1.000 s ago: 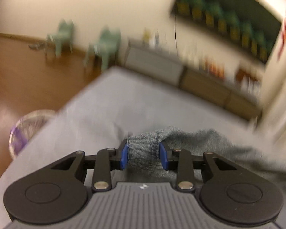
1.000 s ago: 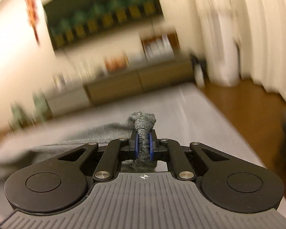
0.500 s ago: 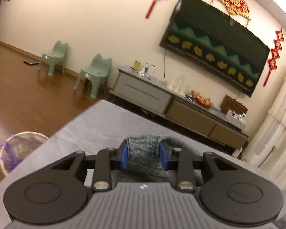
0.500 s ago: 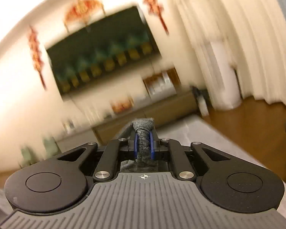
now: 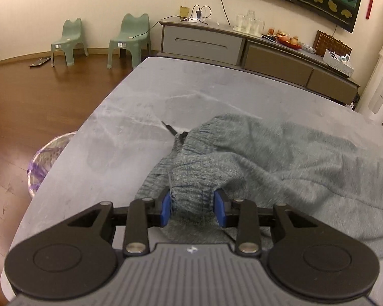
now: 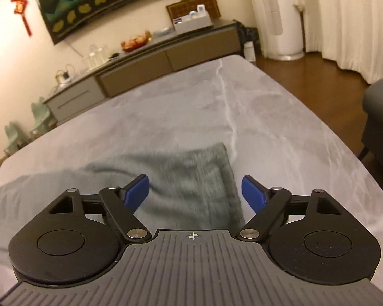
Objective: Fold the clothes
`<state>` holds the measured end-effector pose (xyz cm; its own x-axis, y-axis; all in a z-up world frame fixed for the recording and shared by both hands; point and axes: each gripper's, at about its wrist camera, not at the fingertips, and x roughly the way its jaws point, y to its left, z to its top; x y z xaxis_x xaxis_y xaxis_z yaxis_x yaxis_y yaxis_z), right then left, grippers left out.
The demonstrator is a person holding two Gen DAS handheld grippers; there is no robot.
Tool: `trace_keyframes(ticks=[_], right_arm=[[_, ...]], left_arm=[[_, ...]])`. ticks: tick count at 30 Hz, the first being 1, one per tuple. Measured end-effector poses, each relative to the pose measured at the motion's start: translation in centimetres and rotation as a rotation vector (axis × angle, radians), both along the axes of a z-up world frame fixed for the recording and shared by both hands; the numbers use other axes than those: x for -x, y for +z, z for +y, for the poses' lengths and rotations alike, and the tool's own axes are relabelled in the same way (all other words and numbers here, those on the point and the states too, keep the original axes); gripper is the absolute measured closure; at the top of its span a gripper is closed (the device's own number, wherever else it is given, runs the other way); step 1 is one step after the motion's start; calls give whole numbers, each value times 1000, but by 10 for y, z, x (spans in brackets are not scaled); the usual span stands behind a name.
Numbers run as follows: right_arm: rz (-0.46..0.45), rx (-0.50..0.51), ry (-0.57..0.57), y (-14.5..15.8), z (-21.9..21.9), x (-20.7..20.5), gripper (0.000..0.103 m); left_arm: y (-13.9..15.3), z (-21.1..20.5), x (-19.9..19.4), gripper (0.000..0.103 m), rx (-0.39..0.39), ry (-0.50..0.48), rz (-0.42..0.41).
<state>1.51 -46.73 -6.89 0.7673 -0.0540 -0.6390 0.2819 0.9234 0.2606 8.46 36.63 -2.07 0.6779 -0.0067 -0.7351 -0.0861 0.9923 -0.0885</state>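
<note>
Grey knit bunches between the clamped pads of the left claw point(image 5: 193, 209), while the right claw point(image 6: 194, 194) is opening, nothing gripped; the sweater point(image 5: 280, 158) lies crosswise on the desk point(image 5: 191, 94), beneath and beyond both.

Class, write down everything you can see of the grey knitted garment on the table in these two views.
The grey knitted garment is a soft, fuzzy grey-green knit with a ribbed edge. It lies crumpled and spread on the grey marbled table. A bunched ribbed part is pinched between the blue fingers of the left gripper. In the right wrist view another end lies flat on the table between the opening jaws of the right gripper, whose fingers do not touch it.
</note>
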Motion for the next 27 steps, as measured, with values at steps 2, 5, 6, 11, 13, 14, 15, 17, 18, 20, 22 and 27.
trace_keyframes(ticks=[2,5,6,11,13,14,15,17,18,20,22,27], right_arm=[[43,28,4,-5,4,-21,42],[30,109,10,0,6,-35,98],[-101,124,12,19,8,-23,98],[-262,108,-21,33,3,3,55],[-44,85,-28,4,2,-9,41],[4,96,-63,1,2,-4,44],[11,96,-105,2,2,5,44],[-44,-2,-166,12,-3,28,42],[-66,-74,-186,13,-6,38,41],[-68,-230,-199,8,-9,51,41],[-24,-362,-179,-4,-6,55,41],[74,-292,-224,-28,0,23,46]], left_arm=[[-2,-5,-4,69,-14,-2,8],[8,-3,-1,70,-29,38,-46],[14,4,3,70,-7,65,-77],[8,10,2,70,-7,79,-31],[1,3,-2,70,-45,52,11],[-3,-1,-4,70,-64,39,32],[-2,-1,-4,69,-64,37,31],[2,2,-1,69,-49,43,14],[3,3,1,69,-41,48,6],[3,3,1,69,-35,54,-1],[2,2,-1,69,-42,54,1],[0,-4,-5,69,-58,46,10]])
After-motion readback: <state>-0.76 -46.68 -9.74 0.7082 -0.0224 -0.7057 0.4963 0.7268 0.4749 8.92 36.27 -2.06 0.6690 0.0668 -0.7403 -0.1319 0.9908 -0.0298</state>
